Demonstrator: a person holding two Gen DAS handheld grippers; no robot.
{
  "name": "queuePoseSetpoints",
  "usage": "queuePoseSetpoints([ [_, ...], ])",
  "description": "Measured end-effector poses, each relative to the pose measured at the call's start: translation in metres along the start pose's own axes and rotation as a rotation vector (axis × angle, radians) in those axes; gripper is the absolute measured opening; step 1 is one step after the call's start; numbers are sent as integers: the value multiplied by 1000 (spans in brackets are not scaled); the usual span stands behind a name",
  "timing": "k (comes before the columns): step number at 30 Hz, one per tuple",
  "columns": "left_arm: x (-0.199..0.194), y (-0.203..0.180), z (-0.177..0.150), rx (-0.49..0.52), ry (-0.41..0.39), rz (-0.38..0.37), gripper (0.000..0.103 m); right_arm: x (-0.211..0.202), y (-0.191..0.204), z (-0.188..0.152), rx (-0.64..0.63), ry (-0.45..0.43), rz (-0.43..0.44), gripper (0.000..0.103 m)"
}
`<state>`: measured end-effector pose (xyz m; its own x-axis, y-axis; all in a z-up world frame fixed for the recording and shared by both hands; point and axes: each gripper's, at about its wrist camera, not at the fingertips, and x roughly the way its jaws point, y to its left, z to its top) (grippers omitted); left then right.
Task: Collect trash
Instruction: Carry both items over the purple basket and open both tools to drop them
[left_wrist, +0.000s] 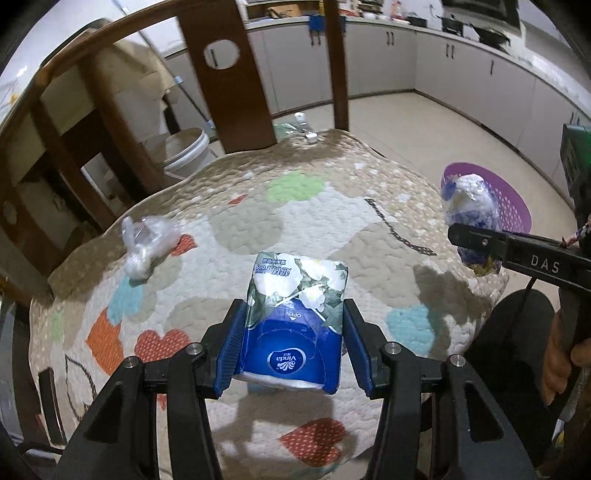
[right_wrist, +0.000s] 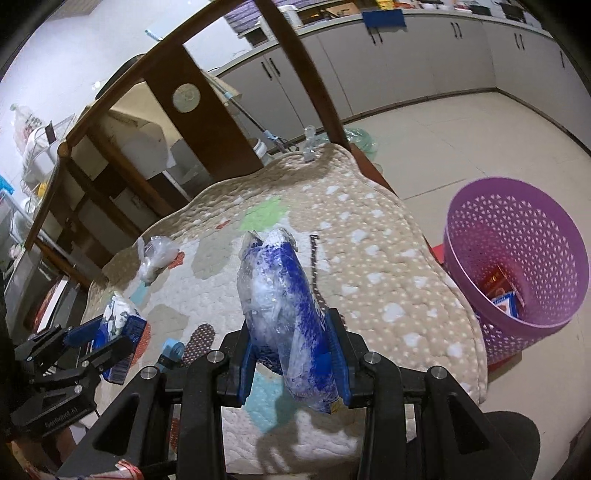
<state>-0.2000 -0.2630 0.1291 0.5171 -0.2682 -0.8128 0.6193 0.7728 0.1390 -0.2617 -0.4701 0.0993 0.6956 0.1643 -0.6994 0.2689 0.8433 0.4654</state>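
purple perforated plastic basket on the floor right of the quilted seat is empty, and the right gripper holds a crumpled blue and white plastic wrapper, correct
Not quite: the purple perforated plastic basket is not empty. The right wrist view shows a red packet and a blue and white packet lying inside it. The rest stands: it sits on the floor right of the quilted seat, and the right gripper holds the crumpled blue and white plastic wrapper.

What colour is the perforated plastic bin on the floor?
Purple perforated plastic bin; clearest in the right wrist view.
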Motion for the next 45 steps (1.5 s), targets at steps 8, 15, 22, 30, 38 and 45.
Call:
queuePoseSetpoints([
  [8,16,-30,14,51,43,14,50,-11,-28,-1,50,-38,-34,38],
  [15,28,-63,31,113,47,22,50,-26,-63,1,119,-86,-68,38],
  [22,40,-93,46,165,56,-1,50,-42,-96,1,173,-128,-111,38],
  [30,55,-131,81,209,53,-90,50,-60,-138,5,252,-175,-159,38],
  [38,82,-182,136,186,66,-304,50,-80,-189,24,319,-230,-230,38],
  [45,112,-213,172,117,75,-455,57,-73,-218,40,335,-234,-239,40],
])
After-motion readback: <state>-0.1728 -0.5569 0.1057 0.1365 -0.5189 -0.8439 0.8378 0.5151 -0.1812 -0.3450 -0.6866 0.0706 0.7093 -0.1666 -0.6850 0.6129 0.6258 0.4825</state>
